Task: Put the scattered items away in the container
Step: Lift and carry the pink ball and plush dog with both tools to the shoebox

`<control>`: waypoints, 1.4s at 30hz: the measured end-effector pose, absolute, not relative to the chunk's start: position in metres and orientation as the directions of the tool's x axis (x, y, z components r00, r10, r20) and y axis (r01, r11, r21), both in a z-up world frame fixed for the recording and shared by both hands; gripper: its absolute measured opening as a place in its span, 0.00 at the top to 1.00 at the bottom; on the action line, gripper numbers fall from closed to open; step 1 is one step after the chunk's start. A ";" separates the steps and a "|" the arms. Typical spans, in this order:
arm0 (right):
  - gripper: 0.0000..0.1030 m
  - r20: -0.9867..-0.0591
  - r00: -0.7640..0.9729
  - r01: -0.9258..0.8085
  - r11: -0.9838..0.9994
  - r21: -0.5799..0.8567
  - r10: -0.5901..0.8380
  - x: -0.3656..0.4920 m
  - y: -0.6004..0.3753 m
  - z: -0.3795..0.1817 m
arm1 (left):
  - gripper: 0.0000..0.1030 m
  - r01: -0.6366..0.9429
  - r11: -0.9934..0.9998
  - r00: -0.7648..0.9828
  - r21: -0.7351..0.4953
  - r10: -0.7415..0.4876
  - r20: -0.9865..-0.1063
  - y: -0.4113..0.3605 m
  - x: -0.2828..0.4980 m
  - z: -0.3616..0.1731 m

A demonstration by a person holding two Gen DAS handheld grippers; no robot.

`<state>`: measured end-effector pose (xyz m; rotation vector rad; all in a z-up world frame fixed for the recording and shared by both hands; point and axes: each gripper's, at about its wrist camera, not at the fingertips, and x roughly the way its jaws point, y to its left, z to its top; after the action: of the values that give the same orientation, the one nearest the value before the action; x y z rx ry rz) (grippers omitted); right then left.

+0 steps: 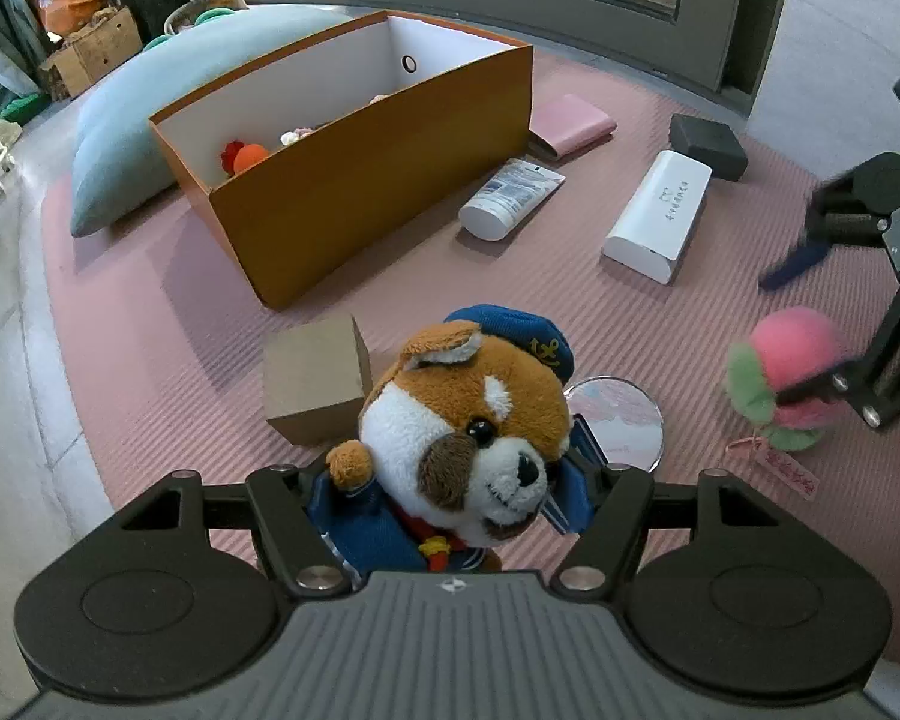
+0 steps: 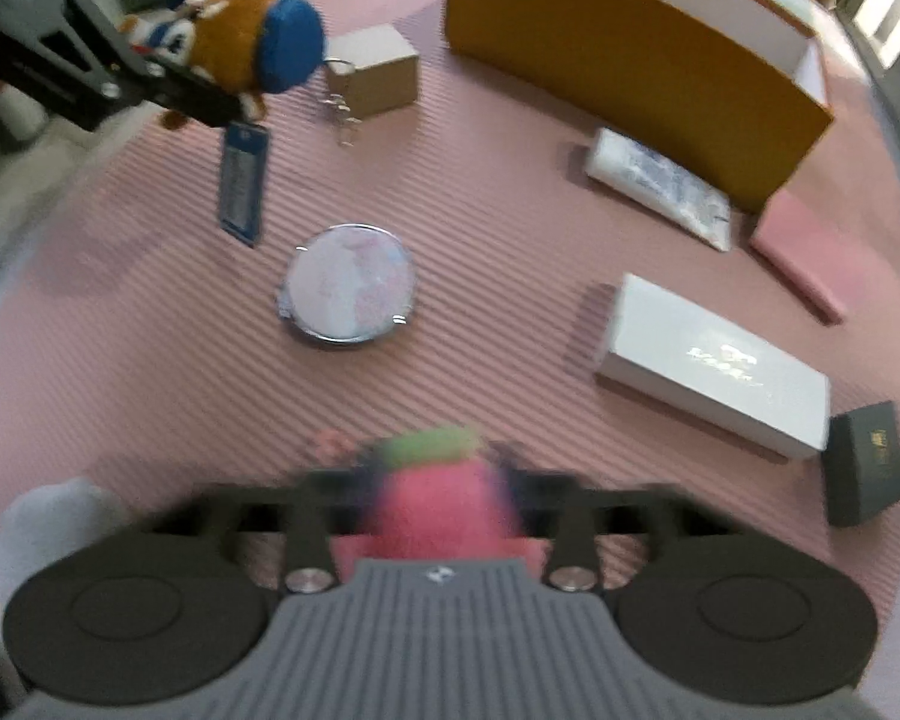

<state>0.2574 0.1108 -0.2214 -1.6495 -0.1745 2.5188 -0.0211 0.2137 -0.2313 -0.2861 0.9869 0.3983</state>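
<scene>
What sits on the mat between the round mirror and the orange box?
In the right wrist view, only bare pink mat lies between the round mirror and the orange box.

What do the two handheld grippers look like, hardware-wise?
Both match. The left gripper and right gripper each have a grey ribbed centre plate with a small round logo, two black round discs beside it, and black angular linkage arms with silver screw heads leading to the jaws. Blue pads show on the jaws. No cables, hands or sleeves are visible.
</scene>
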 end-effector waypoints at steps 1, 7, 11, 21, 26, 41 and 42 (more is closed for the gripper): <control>0.18 -0.894 -0.413 -0.038 -0.984 -0.173 0.173 0.261 0.110 -0.220 | 0.23 -0.450 0.891 0.489 -0.057 0.193 -0.851 0.213 -0.022 -0.231; 0.25 -0.929 -0.344 -0.008 -0.990 -0.143 0.137 0.271 0.110 -0.234 | 0.23 -0.470 0.880 0.482 -0.063 0.197 -0.854 0.215 -0.028 -0.233; 0.30 -0.933 -0.331 -0.008 -0.989 -0.148 0.142 0.270 0.114 -0.250 | 0.23 -0.473 0.879 0.483 -0.063 0.198 -0.853 0.214 -0.027 -0.233; 0.55 -0.943 -0.318 0.019 -0.994 -0.111 0.099 0.258 0.118 -0.265 | 0.23 -0.482 0.873 0.474 -0.076 0.186 -0.861 0.208 -0.031 -0.238; 0.55 -0.943 -0.319 0.013 -0.995 -0.098 0.089 0.258 0.121 -0.261 | 0.23 -0.486 0.870 0.473 -0.079 0.186 -0.861 0.207 -0.031 -0.239; 0.55 -0.888 -0.451 0.055 -0.990 -0.129 0.090 0.248 0.125 -0.183 | 0.23 -0.506 0.861 0.463 -0.043 0.229 -0.856 0.204 -0.021 -0.203; 0.55 -0.882 -0.462 0.062 -0.989 -0.134 0.090 0.248 0.125 -0.175 | 0.23 -0.501 0.865 0.469 -0.035 0.238 -0.851 0.202 -0.020 -0.197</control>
<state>0.2482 0.1246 -0.1751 -1.6206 -0.2295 2.6621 -0.0201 0.2024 -0.1971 -0.2981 0.9845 0.4610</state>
